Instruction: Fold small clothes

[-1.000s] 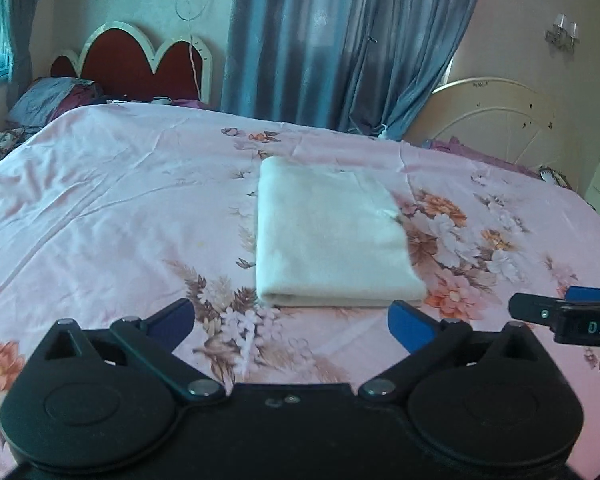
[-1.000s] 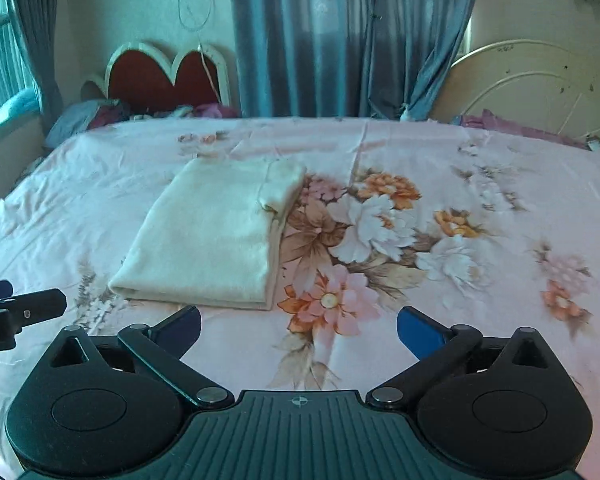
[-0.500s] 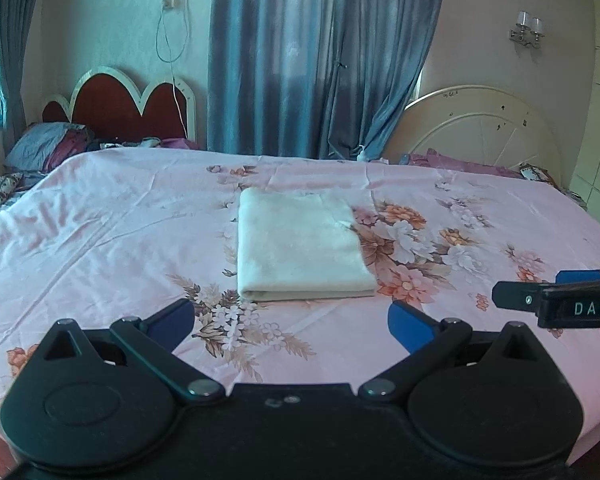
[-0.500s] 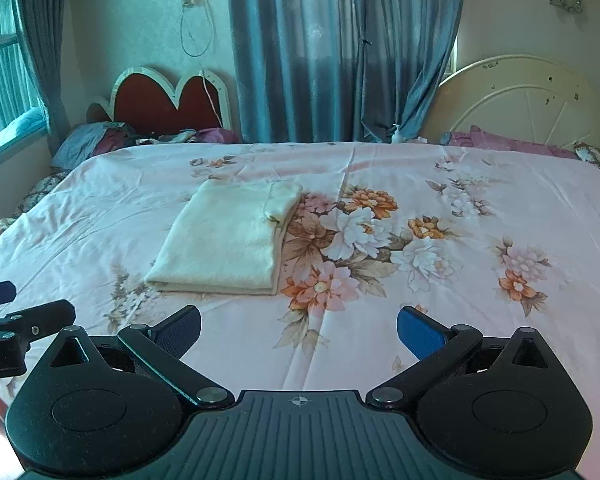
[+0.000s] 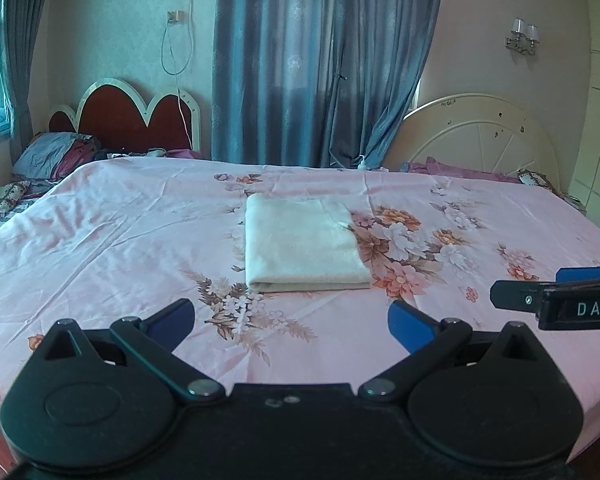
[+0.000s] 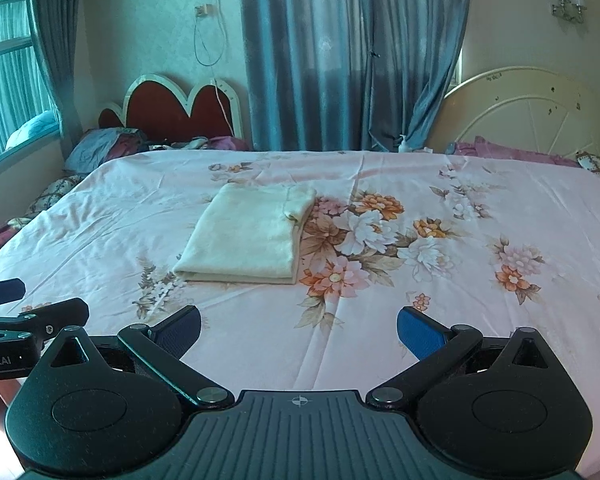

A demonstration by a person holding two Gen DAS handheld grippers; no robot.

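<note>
A cream garment (image 5: 302,242) lies folded into a neat rectangle in the middle of the pink floral bed sheet (image 5: 100,240); in the right wrist view the garment (image 6: 248,236) sits left of centre on the sheet (image 6: 480,300). My left gripper (image 5: 292,322) is open, held well back from the garment over the bed's near edge, with nothing between its blue pads. My right gripper (image 6: 299,330) is open too, equally far back and empty. Each gripper shows at the edge of the other's view: the right gripper (image 5: 556,296), the left gripper (image 6: 32,312).
Blue curtains (image 5: 320,64) hang behind the bed. A red scalloped headboard (image 5: 132,120) and pillows (image 5: 56,156) stand at the far left, a cream round headboard (image 5: 484,132) at the far right. A window (image 6: 8,76) is on the left wall.
Both grippers have pulled back and risen away from the folded garment, which now looks smaller and farther off. The garment has not moved; both grippers stay open.
</note>
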